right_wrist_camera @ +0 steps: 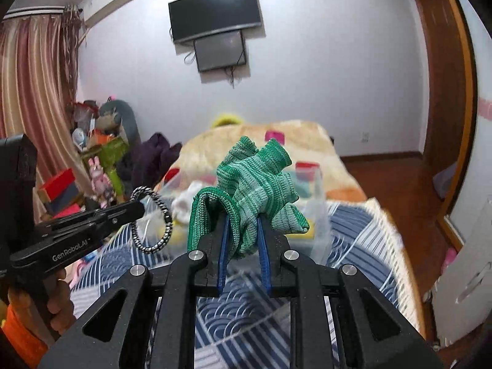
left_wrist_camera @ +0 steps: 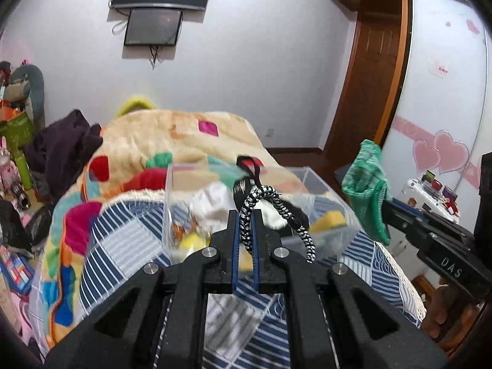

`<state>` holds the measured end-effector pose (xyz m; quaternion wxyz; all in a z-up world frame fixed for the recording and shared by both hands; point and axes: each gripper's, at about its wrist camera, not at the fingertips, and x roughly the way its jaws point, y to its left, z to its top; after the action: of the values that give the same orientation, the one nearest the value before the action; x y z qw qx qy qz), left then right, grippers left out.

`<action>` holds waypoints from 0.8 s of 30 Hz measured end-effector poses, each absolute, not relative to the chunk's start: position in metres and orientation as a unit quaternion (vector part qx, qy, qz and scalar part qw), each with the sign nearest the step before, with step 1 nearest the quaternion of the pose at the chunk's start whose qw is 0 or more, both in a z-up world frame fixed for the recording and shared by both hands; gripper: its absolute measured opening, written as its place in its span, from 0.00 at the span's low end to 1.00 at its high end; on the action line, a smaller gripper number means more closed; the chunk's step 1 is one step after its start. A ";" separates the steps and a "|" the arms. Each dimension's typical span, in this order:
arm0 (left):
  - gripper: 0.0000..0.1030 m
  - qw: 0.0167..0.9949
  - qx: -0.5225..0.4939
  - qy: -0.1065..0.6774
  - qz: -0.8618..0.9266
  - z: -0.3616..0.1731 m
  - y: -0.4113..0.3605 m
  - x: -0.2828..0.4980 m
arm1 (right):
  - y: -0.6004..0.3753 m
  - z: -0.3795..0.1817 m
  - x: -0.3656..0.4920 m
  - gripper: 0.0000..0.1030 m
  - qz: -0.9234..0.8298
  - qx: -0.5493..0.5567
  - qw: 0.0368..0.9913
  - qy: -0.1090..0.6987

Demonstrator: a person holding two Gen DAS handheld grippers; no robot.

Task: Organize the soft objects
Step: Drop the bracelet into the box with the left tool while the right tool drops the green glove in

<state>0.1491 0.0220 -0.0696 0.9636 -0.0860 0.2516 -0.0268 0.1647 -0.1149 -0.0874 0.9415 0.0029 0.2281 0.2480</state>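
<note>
1. Cord first, from the left wrist view: the left gripper [left_wrist_camera: 246, 215] pinches a braided loop [left_wrist_camera: 278, 212], jaws pressed nearly together on it, lifted above the clear bin [left_wrist_camera: 319, 181] on the striped bedspread [left_wrist_camera: 123, 246], probably to sort it.
2. From the right wrist view, the right gripper [right_wrist_camera: 243, 233] clamps a bunched green knit cloth [right_wrist_camera: 258, 187] between its blue pads [right_wrist_camera: 223, 243], held clear of the bin, likely for sorting too.

Right gripper [right_wrist_camera: 243, 230] clamps a crumpled green striped knit cloth [right_wrist_camera: 255, 190] above a clear plastic bin [right_wrist_camera: 316, 212]; left of the bin, the left gripper [right_wrist_camera: 140, 207] pinches a black-and-white braided ring [right_wrist_camera: 152, 220].
</note>
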 end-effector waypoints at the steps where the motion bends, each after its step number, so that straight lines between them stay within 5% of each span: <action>1: 0.06 0.965 -0.085 0.248 -0.024 -0.068 0.023 0.152 | -0.115 -0.085 0.167 0.16 0.245 0.004 0.943 0.223; 24: 0.06 0.949 -0.039 0.313 -0.001 -0.116 0.015 0.228 | -0.085 -0.122 0.222 0.16 0.233 -0.005 0.924 0.304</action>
<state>0.2279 0.0147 -0.1161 0.9490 -0.0395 0.3129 -0.0007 0.2225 -0.0847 -0.1221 0.9236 -0.0053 0.3042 0.2333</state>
